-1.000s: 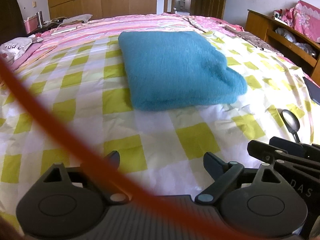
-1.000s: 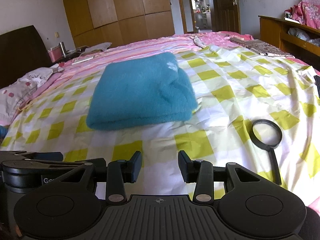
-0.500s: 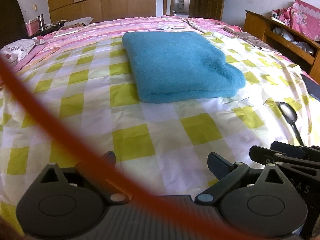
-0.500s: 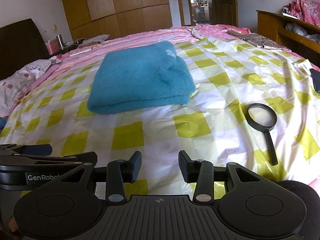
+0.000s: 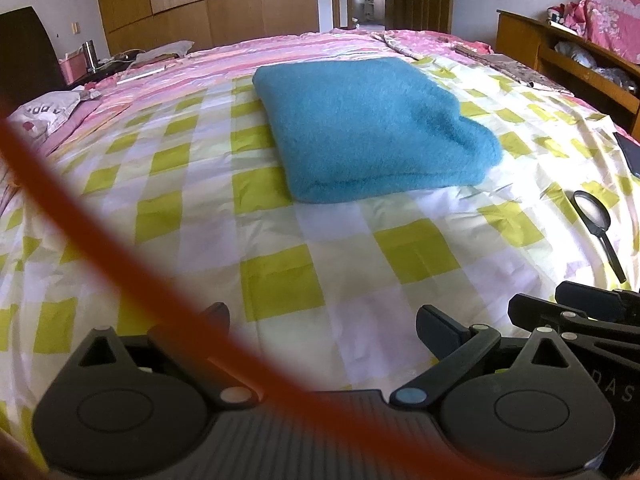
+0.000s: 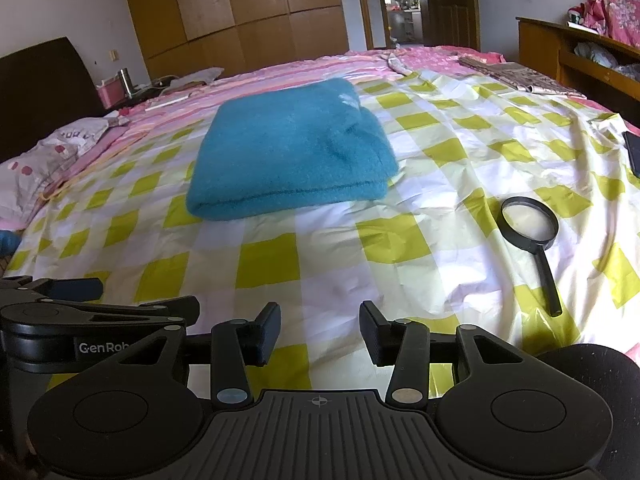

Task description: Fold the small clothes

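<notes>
A folded teal fleece garment (image 5: 372, 128) (image 6: 292, 148) lies flat on the yellow-and-white checked bedsheet (image 5: 280, 280), well ahead of both grippers. My left gripper (image 5: 326, 320) hovers over bare sheet, open wide and holding nothing. My right gripper (image 6: 320, 320) is beside it on the right, also over bare sheet. Its jaws are narrower, are opening, and have nothing between them. Each gripper shows at the edge of the other's view: the right gripper (image 5: 580, 312) and the left gripper (image 6: 100, 304).
A black magnifying glass (image 6: 528, 224) (image 5: 592, 216) lies on the sheet to the right. A dark phone (image 5: 630, 152) is at the right edge. A blurred orange cable (image 5: 100, 220) crosses the left wrist view. A pillow (image 6: 60, 148) lies far left, newspapers (image 6: 516, 74) far right.
The garment sits slightly higher and farther off in both views than before. The left jaws have spread a little wider and the right jaws a touch. The garment itself has not moved.
</notes>
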